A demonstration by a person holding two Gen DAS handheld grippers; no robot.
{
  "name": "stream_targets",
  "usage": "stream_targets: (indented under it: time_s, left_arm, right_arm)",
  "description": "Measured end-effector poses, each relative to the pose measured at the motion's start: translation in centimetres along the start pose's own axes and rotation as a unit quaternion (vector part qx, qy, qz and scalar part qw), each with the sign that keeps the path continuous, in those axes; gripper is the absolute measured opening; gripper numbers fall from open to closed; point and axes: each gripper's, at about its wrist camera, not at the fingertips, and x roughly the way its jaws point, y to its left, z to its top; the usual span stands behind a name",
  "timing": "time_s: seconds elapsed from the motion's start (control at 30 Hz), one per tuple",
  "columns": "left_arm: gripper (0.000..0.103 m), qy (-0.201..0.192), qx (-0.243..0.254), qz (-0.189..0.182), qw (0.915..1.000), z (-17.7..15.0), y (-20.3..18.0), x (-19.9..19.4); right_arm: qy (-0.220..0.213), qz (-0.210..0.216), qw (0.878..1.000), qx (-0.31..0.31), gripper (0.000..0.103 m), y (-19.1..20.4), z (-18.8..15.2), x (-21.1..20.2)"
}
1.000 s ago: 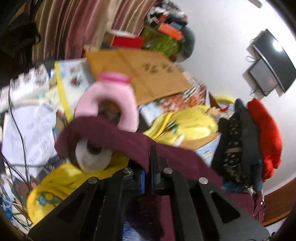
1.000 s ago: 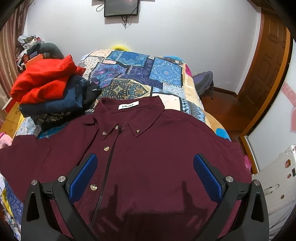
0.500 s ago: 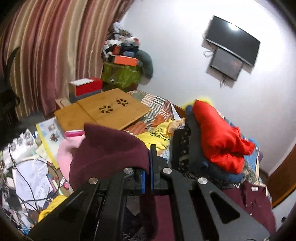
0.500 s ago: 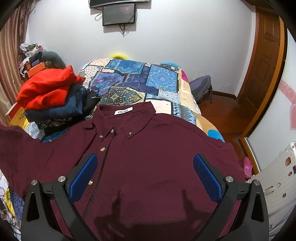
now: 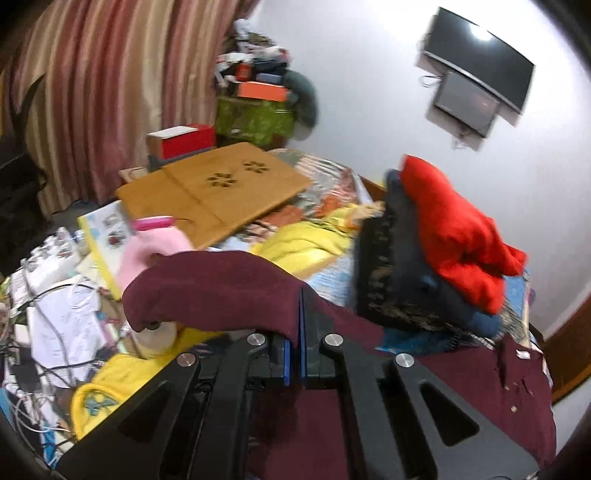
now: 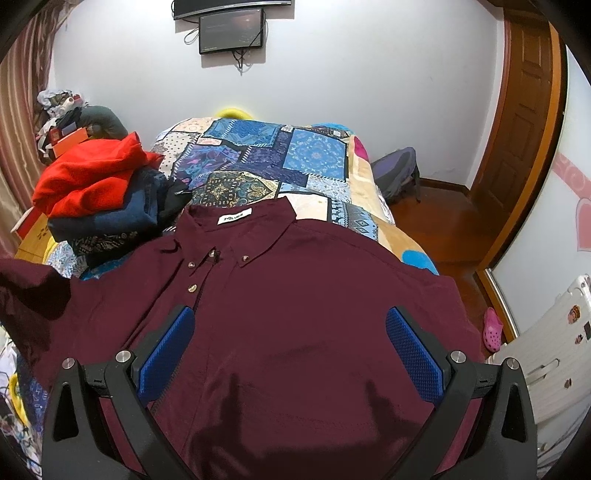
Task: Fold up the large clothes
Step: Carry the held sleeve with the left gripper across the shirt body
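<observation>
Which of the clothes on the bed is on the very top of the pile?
The red sweater. It sits on top of the folded dark blue clothes, while the maroon shirt lies flat on the bed, apart.

One maroon button-down shirt (image 6: 303, 295) lies on the bed, with three buttons (image 6: 192, 288) showing near its collar. At the bed's left edge, one stack of folded clothes (image 6: 107, 210) holds one red garment (image 6: 88, 177) on top, a navy one under it and a dark patterned one at the bottom. Two screens (image 6: 231, 29) hang on the wall. One pink clog (image 6: 493, 328) sits on the floor.
</observation>
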Motion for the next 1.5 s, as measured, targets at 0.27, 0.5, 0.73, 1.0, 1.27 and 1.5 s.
stream_targets:
  time_s: [0.27, 0.5, 0.73, 1.0, 1.27, 1.5]
  left_arm:
    - [0.002, -0.069, -0.012, 0.024, 0.9973, 7.7, 3.5, -4.4]
    - [0.001, -0.064, 0.053, 0.025, 0.9963, 4.5, 1.0, -4.5]
    - [0.001, 0.025, -0.033, 0.085, 0.9955, 0.3, 7.7, 0.6]
    - [0.002, 0.034, -0.063, 0.139, 0.9878, -2.1, 13.2, -0.2]
    - [0.001, -0.046, 0.038, 0.09, 0.9941, 0.6, 4.9, -4.0]
    - [0.001, -0.135, 0.167, -0.015, 0.9765, 1.8, -7.5, -8.4]
  right_arm:
    - [-0.008, -0.001, 1.0, -0.013, 0.103, 1.0, 0.1, -0.4]
    - [0.0, 0.004, 1.0, -0.028, 0.103, 2.4, -0.1, 0.0]
    - [-0.006, -0.013, 0.998, -0.063, 0.103, 3.4, -0.5, -0.2]
    - [0.003, -0.011, 0.998, -0.065, 0.103, 4.2, -0.3, 0.2]
    - [0.004, -0.004, 0.996, -0.084, 0.103, 5.3, -0.6, 0.1]
    - [-0.003, -0.003, 0.996, -0.084, 0.103, 5.1, -0.7, -0.5]
